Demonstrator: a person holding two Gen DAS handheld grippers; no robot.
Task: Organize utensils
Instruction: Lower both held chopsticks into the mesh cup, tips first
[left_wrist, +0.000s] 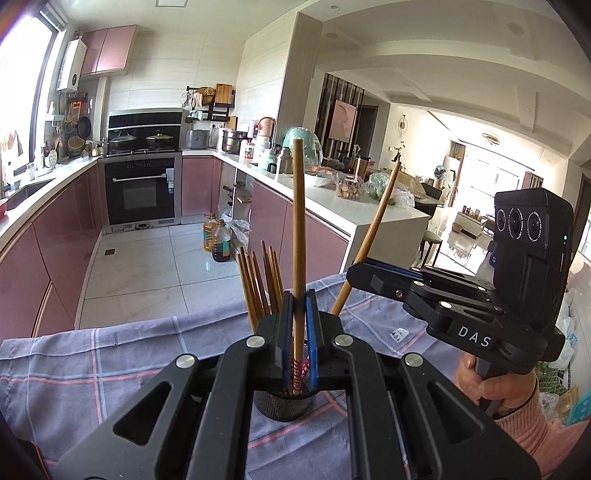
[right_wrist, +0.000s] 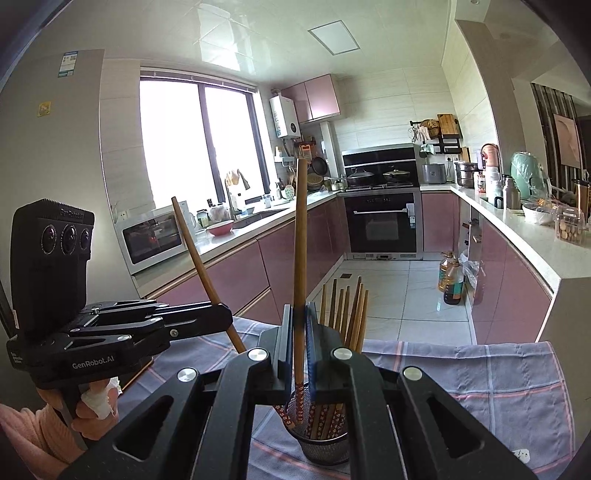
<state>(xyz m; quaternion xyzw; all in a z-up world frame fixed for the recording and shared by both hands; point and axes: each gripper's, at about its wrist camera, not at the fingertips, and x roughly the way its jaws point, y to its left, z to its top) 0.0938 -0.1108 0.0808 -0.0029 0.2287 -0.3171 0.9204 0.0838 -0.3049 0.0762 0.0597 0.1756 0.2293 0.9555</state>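
**Left wrist view.** The left gripper is seen closed on one long brown wooden chopstick, clamped between the blue-padded fingers. The stick's long axis runs near-upright; its patterned lower end hangs directly above the landmark, a round black mesh utensil holder standing on the grey-blue checked cloth. A bundle of like chopsticks is seen rising from behind the fingers, on the holder's far-left side; whether they sit in the holder cannot be told here. To the holder's right, the right gripper is seen side-on, closed on a 2nd chopstick, which leans away to upper right; its lower end lies well right of the holder's rim.

**Right wrist view.** The right gripper is seen closed on its chopstick, axis approx. vertical, patterned tip hanging at the holder mouth, left of centre. The bundle is shown standing inside the holder, leaning to its far-right. The left gripper is seen to the holder's left, closed on its stick, tilted w/ top away to upper left.

**Key relation.** Each held stick is above the holder, tip-down. Judged: a straight descent along the stick's axis, then release, is called for; neither hand is clearly nearer, as each view puts its own tip over the mouth.
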